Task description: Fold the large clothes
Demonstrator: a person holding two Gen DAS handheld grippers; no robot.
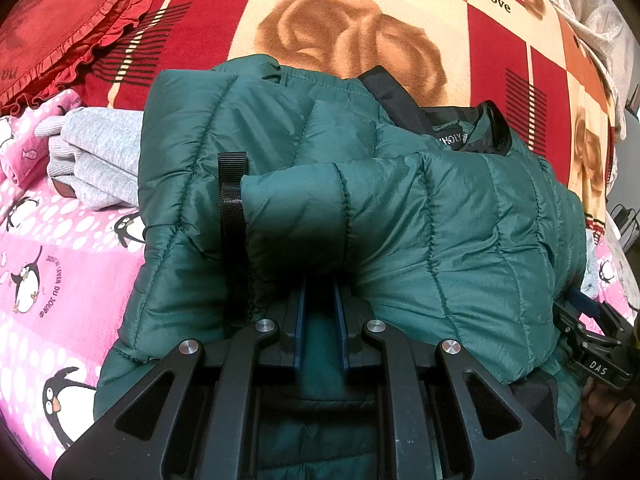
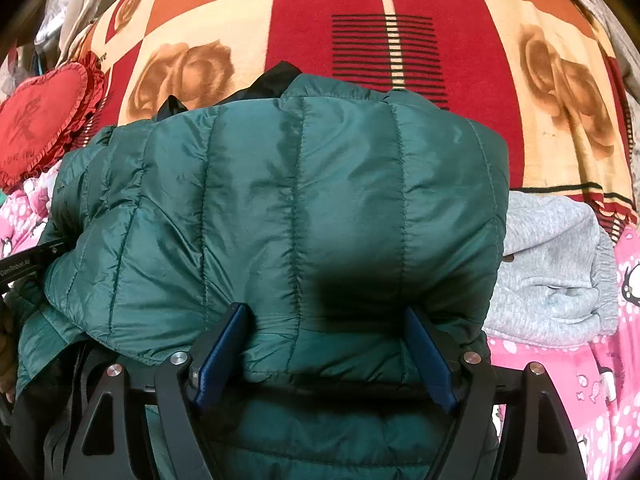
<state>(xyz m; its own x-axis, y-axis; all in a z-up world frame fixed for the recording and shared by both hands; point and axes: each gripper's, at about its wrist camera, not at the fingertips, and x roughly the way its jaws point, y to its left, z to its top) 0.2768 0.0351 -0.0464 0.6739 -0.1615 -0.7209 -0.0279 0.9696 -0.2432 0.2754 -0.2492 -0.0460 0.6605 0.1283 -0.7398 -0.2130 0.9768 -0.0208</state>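
A dark green quilted puffer jacket [image 1: 440, 208] lies bunched and partly folded on the bed, its black collar lining showing at the top. My left gripper [image 1: 320, 300] is shut on a fold of the jacket, the blue fingers close together with green fabric pinched between them. In the right wrist view the jacket [image 2: 320, 200] fills the middle. My right gripper [image 2: 324, 320] stands open, its blue fingers [image 2: 224, 344] spread wide on either side of the puffy lower fold, tips tucked under the layer above. The right gripper's body [image 1: 588, 336] shows at the left wrist view's right edge.
A folded grey garment [image 1: 96, 156] lies beside the jacket on a pink penguin sheet [image 1: 48, 260]. A red heart-shaped frilled cushion [image 1: 60, 20] sits at the far side. A red, cream and orange rose blanket [image 1: 360, 40] stretches beyond the jacket.
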